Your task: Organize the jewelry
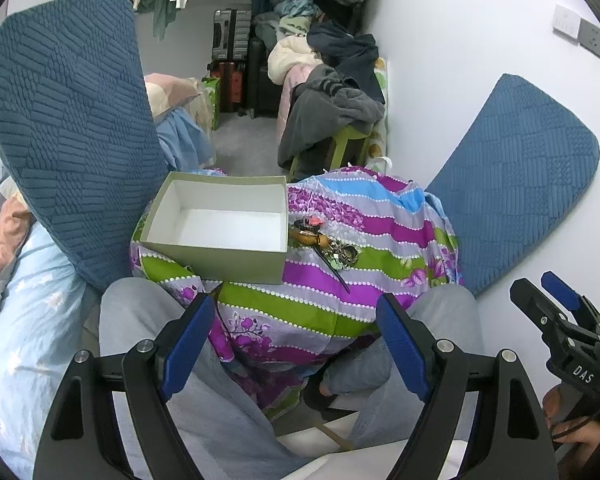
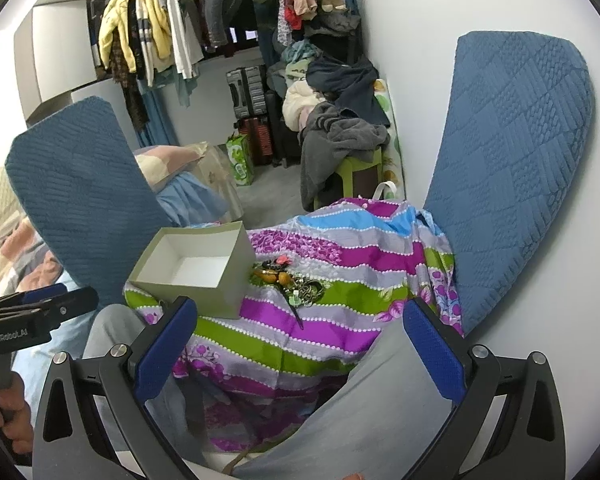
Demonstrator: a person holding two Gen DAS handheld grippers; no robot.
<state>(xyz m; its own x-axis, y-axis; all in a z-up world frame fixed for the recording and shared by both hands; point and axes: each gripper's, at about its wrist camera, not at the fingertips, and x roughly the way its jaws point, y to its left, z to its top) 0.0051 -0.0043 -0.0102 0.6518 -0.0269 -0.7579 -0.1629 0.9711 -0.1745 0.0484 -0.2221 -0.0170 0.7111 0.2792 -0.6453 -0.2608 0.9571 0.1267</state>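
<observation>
One wall switch [image 1: 566, 23], left view only.

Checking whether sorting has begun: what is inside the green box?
The green box shows only its bare white floor and walls. The near inside corner is hidden by its front wall. The jewelry pile lies beside it.

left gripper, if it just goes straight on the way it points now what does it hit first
Most likely the striped cloth over the person's lap, just short of the box. The left gripper is open and empty, with nothing between it and the cloth. Depth is hard to judge through the fisheye.
</observation>
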